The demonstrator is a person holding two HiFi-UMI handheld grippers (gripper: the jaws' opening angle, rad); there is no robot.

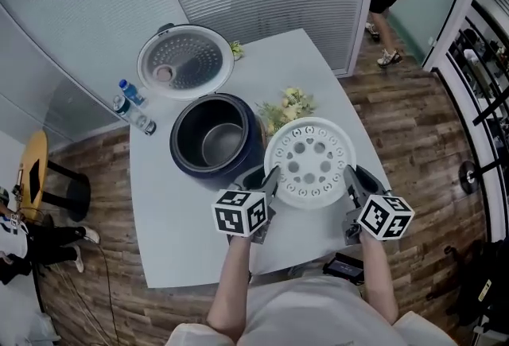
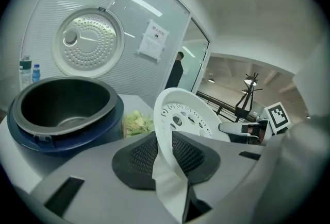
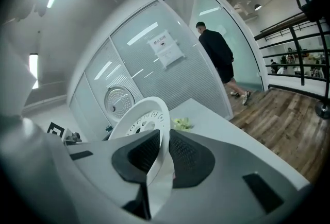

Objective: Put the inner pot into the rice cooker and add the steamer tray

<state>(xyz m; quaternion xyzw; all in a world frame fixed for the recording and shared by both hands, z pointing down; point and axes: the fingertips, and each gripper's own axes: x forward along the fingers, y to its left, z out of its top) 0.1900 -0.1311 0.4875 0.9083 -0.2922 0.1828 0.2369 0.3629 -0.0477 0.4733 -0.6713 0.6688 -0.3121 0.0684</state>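
The white table (image 1: 171, 217) fills the middle of the head view. Its near edge lies at 6 o'clock, its right edge runs from 1 toward 4 o'clock, and wooden floor (image 1: 413, 122) lies beyond it. The broadest bare stretch of tabletop lies at 7 to 8 o'clock of the rice cooker (image 1: 187, 165).

The cooker stands at the table's centre with its lid (image 1: 184, 60) thrown open toward 12 o'clock. The inner pot (image 1: 216, 141) already sits inside it, its mouth unobstructed. Two bottles (image 1: 131, 106) stand near the left edge at the cooker's 9 to 10 o'clock. Some greenery (image 1: 288, 106) lies just beside the cooker at 2 o'clock.

The steamer tray (image 1: 310, 163) is held in the air at the cooker's 4 o'clock, close to its rim and over the table's right half.

Both forearms (image 1: 235, 281) reach forward from 6 o'clock, roughly parallel. The left gripper (image 1: 269, 180) clamps the tray's rim at the tray's 8 o'clock. The right gripper (image 1: 352, 180) clamps it at 4 o'clock. In each gripper view the jaws stand narrowly apart, their dark pads pressing the thin white rim from both sides.
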